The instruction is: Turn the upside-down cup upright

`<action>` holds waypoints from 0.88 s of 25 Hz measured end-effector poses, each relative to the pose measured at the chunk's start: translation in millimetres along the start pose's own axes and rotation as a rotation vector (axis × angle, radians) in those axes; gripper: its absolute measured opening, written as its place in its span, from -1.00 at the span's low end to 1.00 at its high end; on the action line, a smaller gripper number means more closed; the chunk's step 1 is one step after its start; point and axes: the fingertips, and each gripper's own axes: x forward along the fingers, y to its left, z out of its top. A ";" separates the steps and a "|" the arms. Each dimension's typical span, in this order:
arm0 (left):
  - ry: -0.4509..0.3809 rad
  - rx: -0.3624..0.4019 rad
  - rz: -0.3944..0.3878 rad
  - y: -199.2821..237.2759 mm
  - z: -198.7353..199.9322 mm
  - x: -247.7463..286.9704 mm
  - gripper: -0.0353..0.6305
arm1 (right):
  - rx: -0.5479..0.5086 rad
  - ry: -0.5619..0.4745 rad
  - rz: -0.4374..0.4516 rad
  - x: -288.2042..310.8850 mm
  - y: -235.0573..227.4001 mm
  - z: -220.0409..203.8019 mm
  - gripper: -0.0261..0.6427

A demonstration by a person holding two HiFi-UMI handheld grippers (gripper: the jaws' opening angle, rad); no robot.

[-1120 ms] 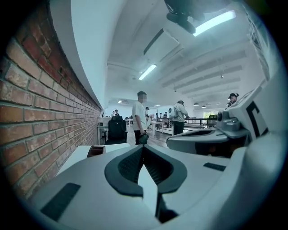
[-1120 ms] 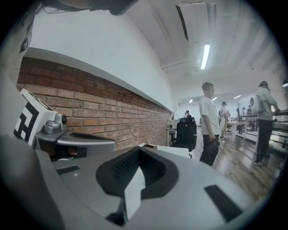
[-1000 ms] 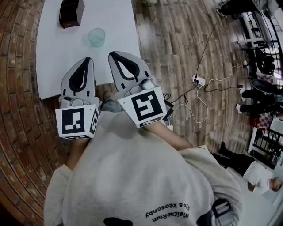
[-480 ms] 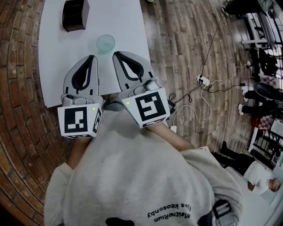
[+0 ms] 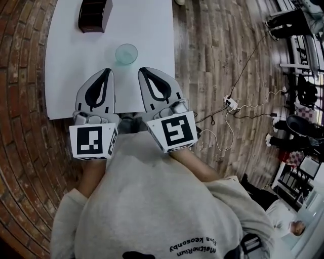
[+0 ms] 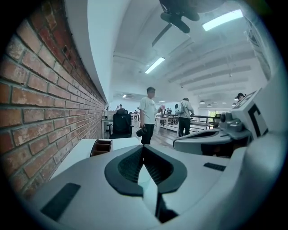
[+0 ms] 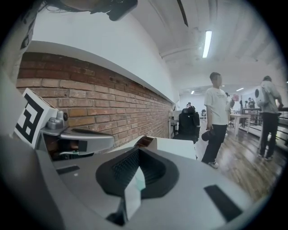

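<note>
Both the left gripper (image 5: 105, 72) and right gripper (image 5: 143, 70), jaws closed and empty, had edged nearer the pale green translucent cup (image 5: 126, 53), which stood untouched just ahead between their tips; a grasp seemed next, once jaws opened

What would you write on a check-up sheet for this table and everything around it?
Surface: white table, mostly bare.
Job's things: see-through greenish cup standing on the table; from above I cannot tell which way up it is.
Clutter: one dark box at the far end of the table.
Grippers: left gripper and right gripper are both shut and empty, side by side over the near edge, just short of the cup.
Cables: power strip with cables on the floor, right of the table.
Surroundings: brick wall, wooden floor, people standing farther off.
</note>
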 end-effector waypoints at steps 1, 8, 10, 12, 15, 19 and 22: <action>0.001 -0.001 0.003 0.4 -2.6 2.4 -0.87 | -0.010 0.001 0.013 2.9 -1.4 -2.3 -0.91; 0.017 0.007 -0.001 11.6 -19.0 22.0 -0.87 | -0.041 -0.018 0.064 28.2 -4.8 -16.2 -0.91; 0.030 0.002 -0.005 13.3 -26.8 28.3 -0.87 | -0.048 -0.016 0.068 35.3 -7.8 -23.6 -0.90; 0.040 0.002 -0.008 14.4 -33.3 32.1 -0.87 | -0.052 -0.012 0.067 41.3 -10.4 -31.2 -0.87; 0.066 0.005 -0.014 15.6 -41.1 33.4 -0.87 | -0.045 -0.009 0.065 49.8 -9.7 -42.4 -0.67; 0.082 0.019 -0.025 14.1 -47.6 36.8 -0.87 | -0.029 0.008 0.064 59.5 -9.4 -57.4 -0.52; 0.097 0.019 -0.029 13.2 -51.4 37.6 -0.87 | -0.030 0.024 0.059 64.4 -9.6 -64.9 -0.41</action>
